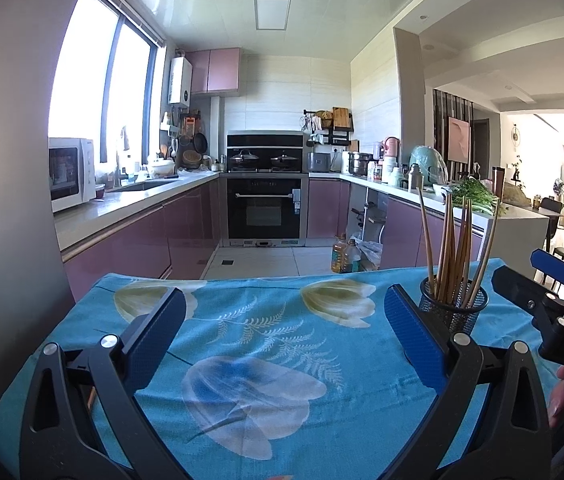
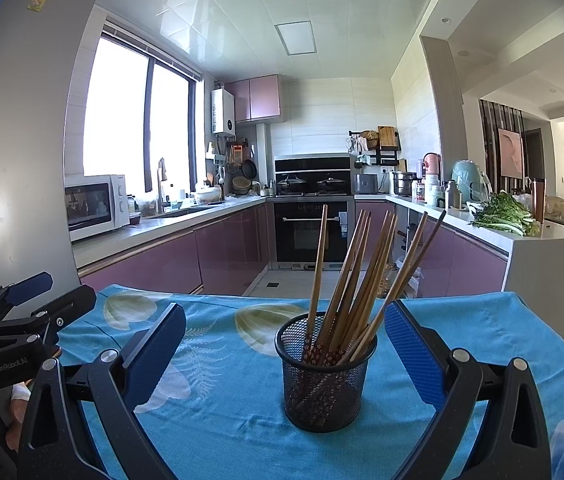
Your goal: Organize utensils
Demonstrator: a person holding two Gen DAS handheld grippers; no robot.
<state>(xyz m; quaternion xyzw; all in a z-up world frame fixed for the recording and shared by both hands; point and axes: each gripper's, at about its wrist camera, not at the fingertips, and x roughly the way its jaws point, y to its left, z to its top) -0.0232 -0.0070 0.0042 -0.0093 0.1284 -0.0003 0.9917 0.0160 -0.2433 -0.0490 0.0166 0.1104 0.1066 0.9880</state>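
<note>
Left wrist view shows the left hand-held gripper [image 1: 282, 328] spread wide over bare blue flowered cloth [image 1: 266, 344], its two blue pads holding nothing and touching nothing; nothing lies on the cloth between them. Further right in the same view stands the black mesh cup [image 1: 453, 308], just past the right pad, with a bundle of wooden chopsticks [image 1: 452, 248] standing tips-up inside it, and at the right edge the other tool and a person's fingers [image 1: 562, 398] on its handle come into sight. In the right wrist view the left tool appears at the left edge, low beside the worktop [image 2: 482, 332]; then comes the right hand-held gripper [image 2: 285, 340], also spread wide, with the mesh cup sitting upright between its fingers but apart from both pads, nearer the right one. The chopsticks fan out and lean mostly to the right against the rim. Judging from this, the sorting looks at or near its end: every chopstick in sight is already in the cup, and no loose utensil shows on the cloth. The next move, if any remains, probably calls for checking the worktop outside these views for stray pieces, or closing the right tool gently on the cup to shift it without tipping the leaning bundle.
</note>
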